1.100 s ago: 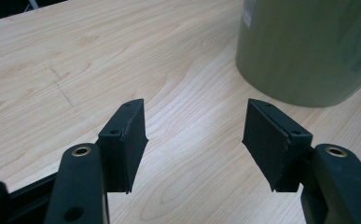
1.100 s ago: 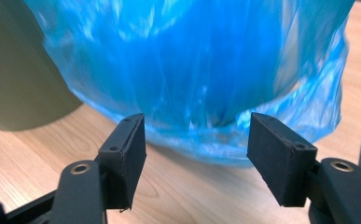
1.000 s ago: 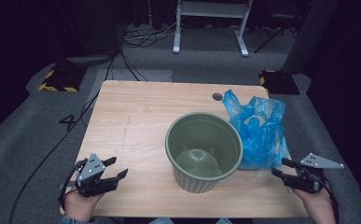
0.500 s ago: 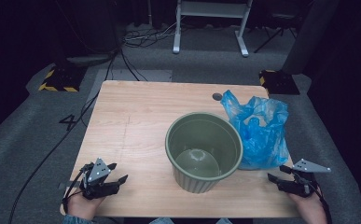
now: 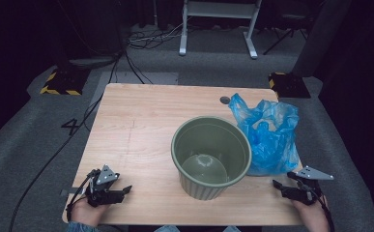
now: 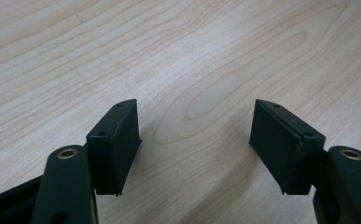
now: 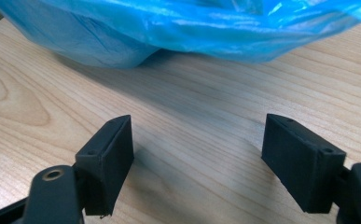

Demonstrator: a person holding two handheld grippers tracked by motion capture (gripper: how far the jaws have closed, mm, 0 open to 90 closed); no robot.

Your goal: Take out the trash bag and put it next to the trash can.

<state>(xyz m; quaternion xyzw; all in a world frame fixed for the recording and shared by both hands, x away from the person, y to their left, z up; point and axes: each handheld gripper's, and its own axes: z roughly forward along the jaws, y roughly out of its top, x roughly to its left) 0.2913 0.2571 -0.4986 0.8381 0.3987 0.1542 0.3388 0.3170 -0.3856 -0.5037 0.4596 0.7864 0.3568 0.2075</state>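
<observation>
A green ribbed bucket (image 5: 211,155) stands upright and empty on the wooden table (image 5: 141,125), right of centre. A crumpled blue plastic bag (image 5: 268,133) lies against the bucket's right side and also spans the top of the right gripper view (image 7: 178,28). My left gripper (image 5: 119,192) rests low at the table's front left corner, open, with bare wood between its jaws (image 6: 194,140). My right gripper (image 5: 283,186) sits at the front right corner just below the bag, open and holding nothing (image 7: 197,158).
A round cable hole (image 5: 224,100) marks the table's far edge near the bag. Beyond the table are grey carpet, loose cables (image 5: 146,38), a white stand's legs (image 5: 218,29) and two yellow-and-black striped blocks (image 5: 61,82).
Both grippers have drawn back toward the table's front edge and lower, the left one moving most. Bucket and bag have stayed where they were.
</observation>
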